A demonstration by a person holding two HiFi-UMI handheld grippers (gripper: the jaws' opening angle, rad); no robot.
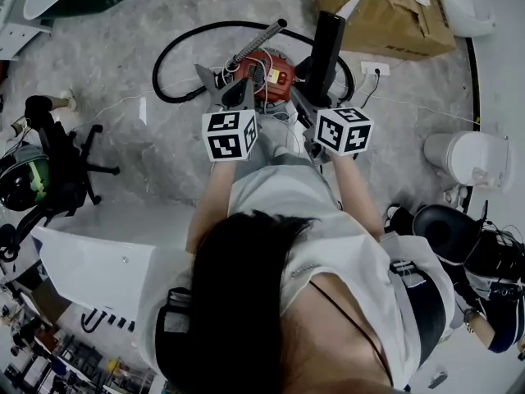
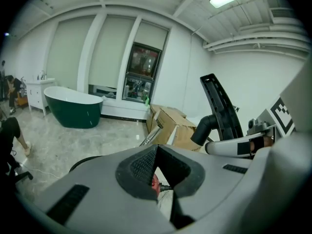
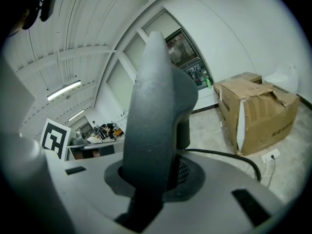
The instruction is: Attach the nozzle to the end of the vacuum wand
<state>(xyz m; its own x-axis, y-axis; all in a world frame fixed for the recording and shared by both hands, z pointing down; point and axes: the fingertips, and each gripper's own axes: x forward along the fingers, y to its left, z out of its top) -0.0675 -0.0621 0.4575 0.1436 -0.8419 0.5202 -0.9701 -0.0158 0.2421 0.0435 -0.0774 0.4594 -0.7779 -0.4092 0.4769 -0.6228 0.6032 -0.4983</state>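
Tongs seen from above: left tongs (image 1: 231,93) and right tongs (image 1: 314,103) hover over the red vacuum (image 1: 271,72); what looks like the wand (image 1: 258,38) lies just past it. Left gripper view: clenched on nothing. Right gripper view: clamped on the black nozzle (image 3: 156,106).

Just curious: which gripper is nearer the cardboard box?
Right. The right gripper, holding the black nozzle, sits below-left of the cardboard box; the left gripper is farther left, by the red vacuum.
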